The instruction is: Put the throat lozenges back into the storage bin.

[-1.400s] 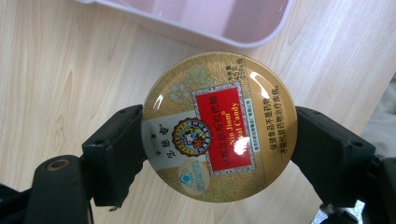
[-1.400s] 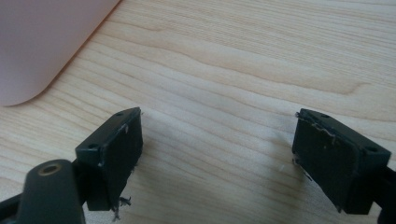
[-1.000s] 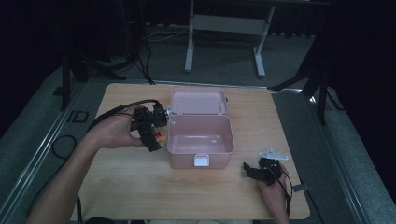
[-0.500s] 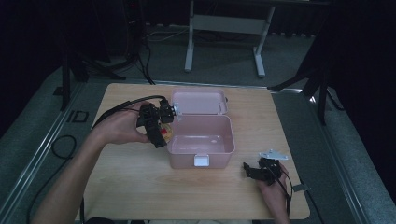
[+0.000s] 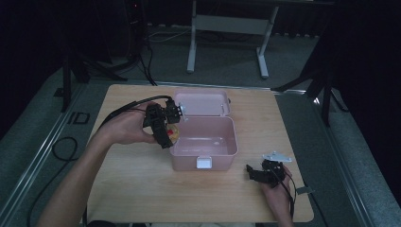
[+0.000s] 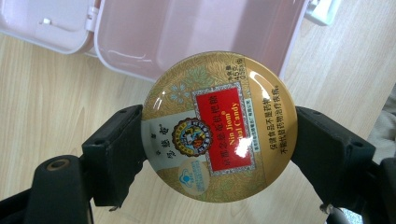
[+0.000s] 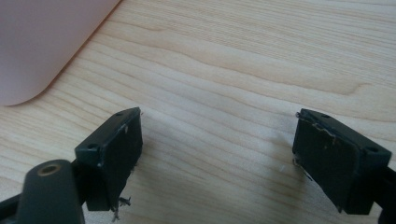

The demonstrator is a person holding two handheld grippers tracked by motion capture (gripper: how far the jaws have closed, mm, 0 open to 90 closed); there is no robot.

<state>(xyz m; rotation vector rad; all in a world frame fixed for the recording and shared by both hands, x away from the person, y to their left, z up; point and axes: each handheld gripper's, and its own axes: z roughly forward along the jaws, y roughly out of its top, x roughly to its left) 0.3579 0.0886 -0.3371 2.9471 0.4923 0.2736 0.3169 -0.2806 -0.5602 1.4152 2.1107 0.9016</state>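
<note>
A round gold candy tin [image 6: 218,127] with a red label sits clamped between the jaws of my left gripper [image 6: 218,149], one pad on each side of its rim. From above, that left gripper [image 5: 166,131] hovers at the left wall of the open pink box [image 5: 203,142], the tin [image 5: 173,134] just outside the box's edge. The box is empty inside and its lid [image 5: 202,102] lies folded back. My right gripper [image 5: 257,174] rests low over the wood at the front right, its jaws [image 7: 219,158] wide apart with bare tabletop between them.
The wooden table [image 5: 142,189] has free room in front of and to the right of the box. A white latch [image 5: 204,162] sticks out of the box's front wall. Black cables [image 5: 127,108] trail from the left gripper. Dark floor and a metal stand [image 5: 227,28] lie behind.
My left hand has carried the tin a little to the right, closer to the box's left wall. The right gripper has stayed where it was.
</note>
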